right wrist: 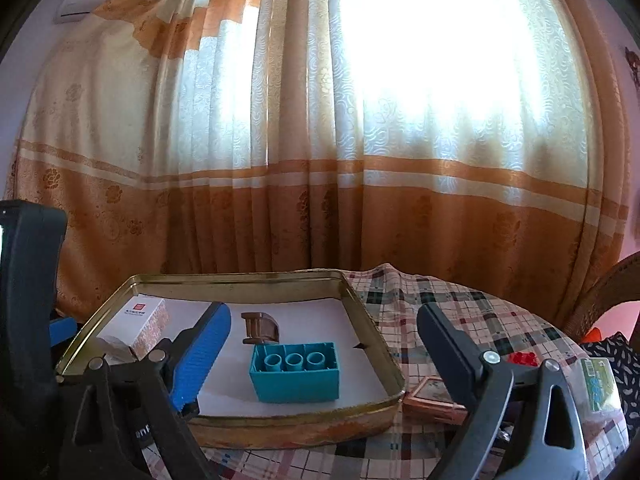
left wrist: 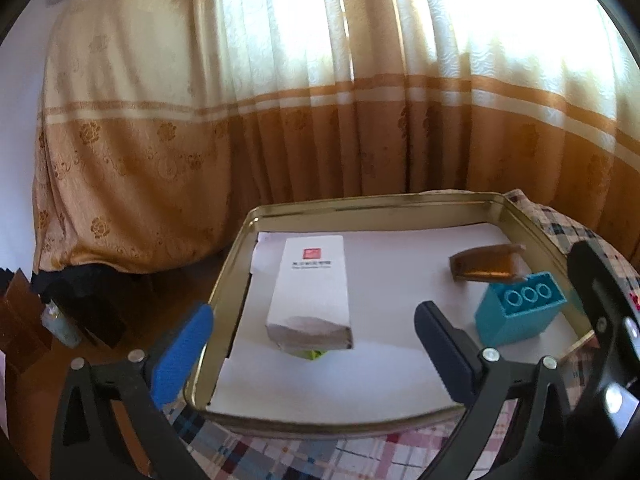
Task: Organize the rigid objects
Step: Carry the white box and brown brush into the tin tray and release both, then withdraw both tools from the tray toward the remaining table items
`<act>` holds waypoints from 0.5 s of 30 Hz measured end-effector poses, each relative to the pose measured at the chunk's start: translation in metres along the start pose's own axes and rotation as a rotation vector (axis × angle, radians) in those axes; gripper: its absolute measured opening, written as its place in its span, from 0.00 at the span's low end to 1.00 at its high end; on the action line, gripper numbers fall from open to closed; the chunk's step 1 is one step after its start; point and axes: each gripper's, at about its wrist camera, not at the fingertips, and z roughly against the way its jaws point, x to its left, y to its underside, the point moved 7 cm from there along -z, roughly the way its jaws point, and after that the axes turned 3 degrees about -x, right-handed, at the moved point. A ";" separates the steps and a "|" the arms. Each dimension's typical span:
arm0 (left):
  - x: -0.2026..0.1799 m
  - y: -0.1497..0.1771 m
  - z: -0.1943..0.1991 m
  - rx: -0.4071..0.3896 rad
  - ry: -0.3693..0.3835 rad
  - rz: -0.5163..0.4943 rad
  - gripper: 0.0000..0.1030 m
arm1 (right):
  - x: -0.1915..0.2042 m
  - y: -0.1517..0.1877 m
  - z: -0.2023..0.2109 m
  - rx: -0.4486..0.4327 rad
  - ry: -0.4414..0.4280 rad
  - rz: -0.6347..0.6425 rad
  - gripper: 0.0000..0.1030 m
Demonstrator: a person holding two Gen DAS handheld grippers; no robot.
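Observation:
A gold metal tray [left wrist: 224, 280] [right wrist: 376, 332] lined with white paper sits on a plaid tablecloth. Inside lie a white box with a red logo [left wrist: 310, 292] [right wrist: 136, 326], a brown curved block [left wrist: 486, 266] [right wrist: 260, 326] and a teal building brick [left wrist: 520, 314] [right wrist: 294, 372], hollow side showing. My left gripper [left wrist: 314, 354] is open and empty, hovering over the tray's near edge in front of the white box. My right gripper [right wrist: 324, 356] is open and empty, near the tray's front right corner with the brick between its fingers' line of sight.
A small copper-framed flat piece [right wrist: 434, 398], a red item [right wrist: 524, 358] and a green packet [right wrist: 598, 384] lie on the cloth [right wrist: 460, 308] right of the tray. Orange curtains [left wrist: 320, 120] hang behind. A wicker chair [right wrist: 600, 296] stands at the right.

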 end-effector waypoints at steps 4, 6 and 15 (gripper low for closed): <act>-0.010 0.001 0.013 -0.036 0.023 -0.037 0.99 | -0.013 0.003 0.010 0.001 0.035 -0.014 0.93; -0.015 0.000 0.021 -0.066 0.019 -0.061 0.99 | -0.016 0.005 0.014 0.009 0.039 -0.023 0.93; -0.025 -0.001 0.038 -0.122 0.070 -0.077 0.99 | -0.037 0.007 0.025 0.015 0.098 -0.036 0.93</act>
